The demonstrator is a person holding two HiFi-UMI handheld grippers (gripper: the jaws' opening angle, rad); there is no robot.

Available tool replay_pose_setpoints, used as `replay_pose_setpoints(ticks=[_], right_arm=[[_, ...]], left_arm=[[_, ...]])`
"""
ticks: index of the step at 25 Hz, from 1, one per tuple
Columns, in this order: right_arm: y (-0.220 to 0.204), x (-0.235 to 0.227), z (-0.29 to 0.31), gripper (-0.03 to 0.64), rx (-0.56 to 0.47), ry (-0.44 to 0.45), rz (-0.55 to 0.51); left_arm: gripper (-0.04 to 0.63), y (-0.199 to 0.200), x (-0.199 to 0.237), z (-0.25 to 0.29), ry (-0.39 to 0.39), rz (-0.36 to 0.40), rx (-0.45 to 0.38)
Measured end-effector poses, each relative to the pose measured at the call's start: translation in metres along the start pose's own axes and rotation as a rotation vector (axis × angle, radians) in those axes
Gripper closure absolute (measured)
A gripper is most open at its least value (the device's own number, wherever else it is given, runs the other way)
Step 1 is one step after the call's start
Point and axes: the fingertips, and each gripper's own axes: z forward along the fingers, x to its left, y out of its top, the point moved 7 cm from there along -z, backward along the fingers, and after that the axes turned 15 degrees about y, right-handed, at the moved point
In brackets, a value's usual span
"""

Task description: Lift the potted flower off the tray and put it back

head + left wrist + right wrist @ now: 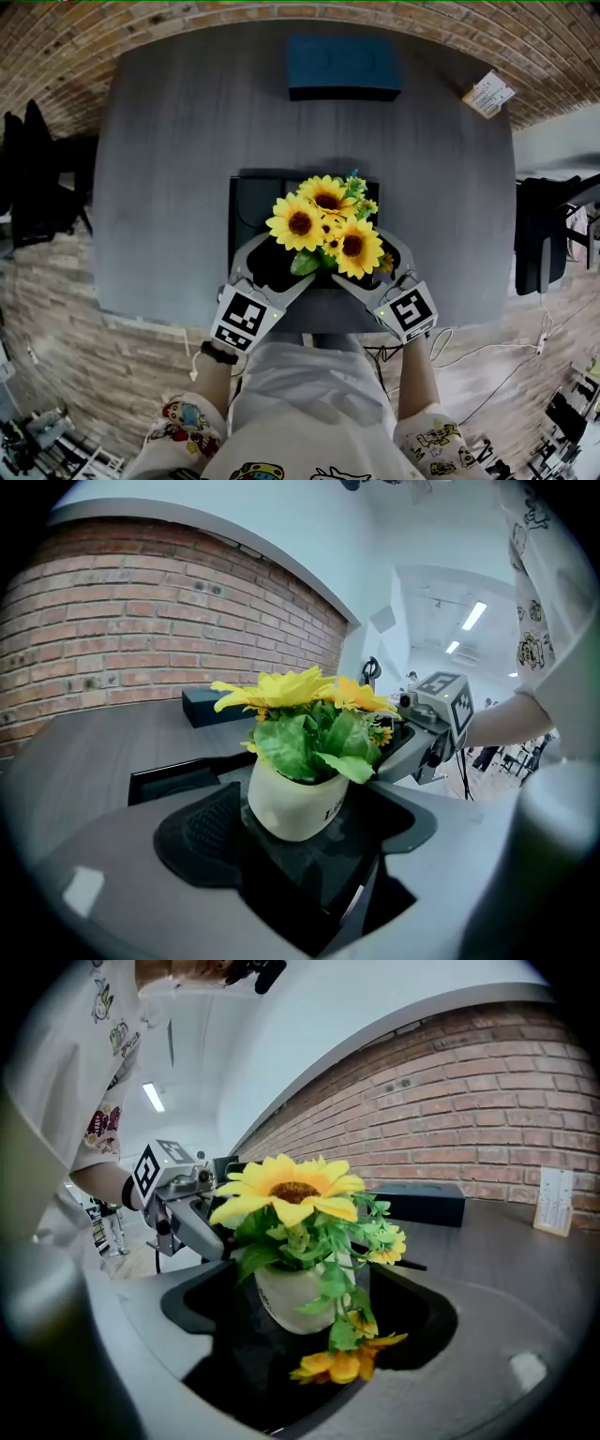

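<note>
Fingers [200, 832] of L gripper [312, 810], R gripper [309, 1321] wide open beside flower pot [289, 1303]; pot print [331, 810] illegible.

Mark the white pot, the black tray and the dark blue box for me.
white pot [292, 810]: left gripper view, front of its body.
black tray [247, 214]: head view, bare left part of its floor.
dark blue box [343, 62]: head view, middle of its top face.
</note>
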Motion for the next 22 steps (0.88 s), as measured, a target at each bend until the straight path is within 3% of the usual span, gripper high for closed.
replay_pose_setpoints(ticks=[5, 10, 22], right_arm=[[0.017, 0.003, -0.01, 0.164, -0.015, -0.007, -0.062], [0.033, 0.008, -0.031, 0.165, -0.092, -0.052, -0.032], [0.103, 0.014, -0.07, 0.201, -0.275, -0.075, -0.111]], left_arm=[[0.183, 0.011, 0.003, -0.01, 0.029, 0.003, -0.043], [0.184, 0.024, 0.001, -0.025, 0.049, 0.02, -0.09], [0.189, 0.086, 0.001, -0.064, 0.119, 0.028, -0.279]])
